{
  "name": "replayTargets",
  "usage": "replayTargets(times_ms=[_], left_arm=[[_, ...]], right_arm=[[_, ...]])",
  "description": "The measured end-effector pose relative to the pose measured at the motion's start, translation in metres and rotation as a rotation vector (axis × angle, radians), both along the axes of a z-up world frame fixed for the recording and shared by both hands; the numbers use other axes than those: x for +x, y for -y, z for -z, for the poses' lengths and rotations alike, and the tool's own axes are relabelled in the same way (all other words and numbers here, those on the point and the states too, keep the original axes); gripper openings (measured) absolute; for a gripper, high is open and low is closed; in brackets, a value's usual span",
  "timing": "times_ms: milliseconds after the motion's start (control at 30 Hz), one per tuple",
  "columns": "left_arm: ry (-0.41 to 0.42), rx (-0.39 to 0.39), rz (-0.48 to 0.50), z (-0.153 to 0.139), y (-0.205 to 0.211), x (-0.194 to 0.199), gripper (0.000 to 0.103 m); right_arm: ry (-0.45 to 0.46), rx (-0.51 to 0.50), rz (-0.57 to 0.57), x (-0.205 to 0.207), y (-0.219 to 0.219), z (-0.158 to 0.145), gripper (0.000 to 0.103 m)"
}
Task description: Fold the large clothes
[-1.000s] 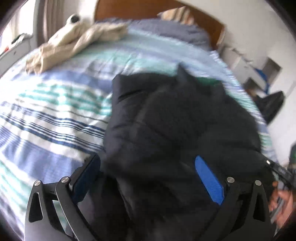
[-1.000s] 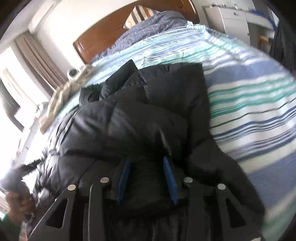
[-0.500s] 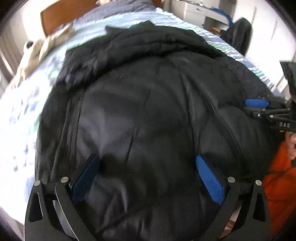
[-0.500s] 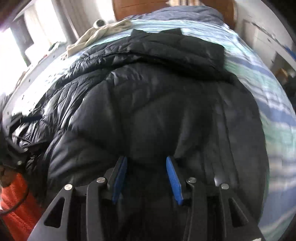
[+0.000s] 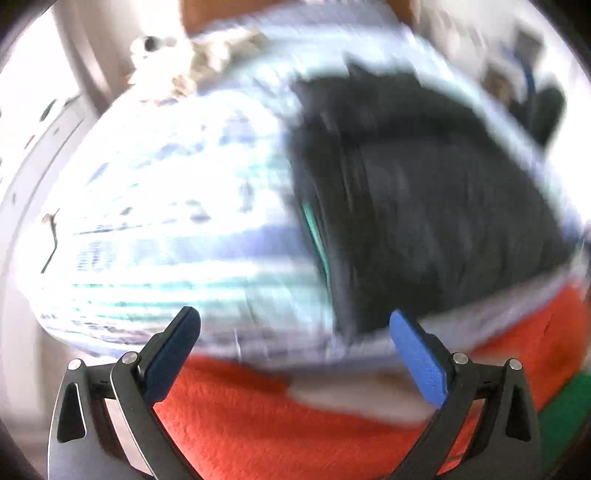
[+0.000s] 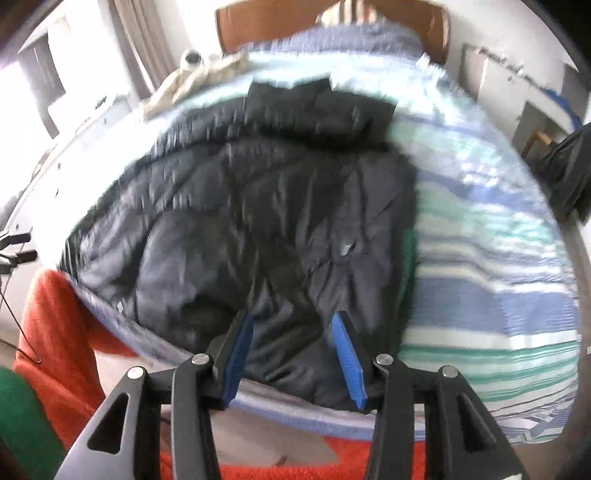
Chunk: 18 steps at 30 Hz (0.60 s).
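A black puffer jacket [image 6: 266, 206] lies on a bed with a blue, white and green striped cover [image 6: 491, 258]. In the left wrist view the jacket [image 5: 424, 192] sits to the right, blurred. My left gripper [image 5: 295, 332] is open and empty, held off the near edge of the bed, left of the jacket. My right gripper [image 6: 291, 336] is part open with the jacket's near hem showing between its pads; nothing is clamped. Both views are blurred by motion.
A beige garment [image 6: 192, 81] lies near the wooden headboard [image 6: 325, 22]. Orange clothing [image 5: 277, 421] of the person fills the foreground below the bed edge. White furniture [image 6: 517, 85] stands to the right, with a dark bag [image 6: 569, 166] beside it.
Both grippers have pulled back from the jacket toward the near bed edge. The left one swung left, so bare bedcover now fills its view. The right gripper's jaws have widened.
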<state>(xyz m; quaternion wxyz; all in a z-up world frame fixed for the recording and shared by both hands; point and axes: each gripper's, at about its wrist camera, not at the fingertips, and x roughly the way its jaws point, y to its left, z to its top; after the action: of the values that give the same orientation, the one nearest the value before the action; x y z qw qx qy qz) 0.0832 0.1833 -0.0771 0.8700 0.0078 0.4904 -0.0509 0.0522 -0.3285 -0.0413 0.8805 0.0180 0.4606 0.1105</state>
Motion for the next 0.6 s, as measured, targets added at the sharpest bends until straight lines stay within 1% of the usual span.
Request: replayTargets(times_ms=[33, 67, 100, 167, 200, 233, 267, 300, 333, 367, 400, 433, 467, 533, 567, 600], left_arm=[[0.035, -0.044, -0.007, -0.008, 0.0, 0.003, 0.102], [0.07, -0.09, -0.005, -0.012, 0.002, 0.008, 0.102], [0.088, -0.115, 0.016, -0.01, 0.014, 0.019, 0.102], [0.104, -0.109, 0.086, 0.008, 0.045, 0.035, 0.102], [0.102, -0.094, 0.11, 0.021, 0.056, 0.038, 0.102], [0.071, -0.059, 0.119, 0.043, 0.071, 0.045, 0.102], [0.013, -0.027, 0.119, 0.067, 0.083, 0.052, 0.102], [-0.05, -0.006, 0.132, 0.09, 0.092, 0.054, 0.101], [-0.071, 0.028, 0.141, 0.102, 0.098, 0.052, 0.102], [-0.06, 0.091, 0.159, 0.111, 0.105, 0.045, 0.103], [-0.039, 0.145, 0.19, 0.113, 0.109, 0.034, 0.103], [-0.053, 0.172, 0.209, 0.113, 0.109, 0.024, 0.103], [-0.09, 0.179, 0.212, 0.113, 0.104, 0.017, 0.103], [-0.157, 0.136, 0.196, 0.108, 0.088, 0.007, 0.102], [-0.164, 0.116, 0.173, 0.101, 0.076, 0.002, 0.102], [-0.153, 0.088, 0.144, 0.09, 0.063, -0.004, 0.102]], right_arm=[[0.024, 0.025, 0.002, 0.006, -0.002, -0.005, 0.051], [0.029, 0.036, -0.001, 0.013, -0.007, -0.006, 0.054], [0.026, 0.034, -0.01, 0.021, -0.014, -0.005, 0.054], [0.028, 0.01, -0.053, 0.033, -0.034, 0.0, 0.054], [0.027, -0.004, -0.086, 0.037, -0.044, 0.006, 0.054], [0.018, -0.02, -0.105, 0.039, -0.052, 0.013, 0.054], [-0.011, -0.046, -0.113, 0.042, -0.056, 0.025, 0.054], [-0.062, -0.072, -0.107, 0.043, -0.056, 0.04, 0.054], [-0.124, -0.096, -0.084, 0.042, -0.049, 0.056, 0.054], [-0.154, -0.099, -0.064, 0.039, -0.041, 0.064, 0.054], [-0.16, -0.076, -0.052, 0.032, -0.03, 0.067, 0.054], [-0.164, -0.04, -0.03, 0.021, -0.014, 0.064, 0.053], [-0.178, -0.026, -0.01, 0.014, -0.004, 0.062, 0.053], [-0.2, -0.004, 0.037, 0.0, 0.015, 0.053, 0.053], [-0.188, 0.02, 0.059, -0.009, 0.025, 0.044, 0.054], [-0.173, 0.032, 0.087, -0.017, 0.033, 0.035, 0.054]])
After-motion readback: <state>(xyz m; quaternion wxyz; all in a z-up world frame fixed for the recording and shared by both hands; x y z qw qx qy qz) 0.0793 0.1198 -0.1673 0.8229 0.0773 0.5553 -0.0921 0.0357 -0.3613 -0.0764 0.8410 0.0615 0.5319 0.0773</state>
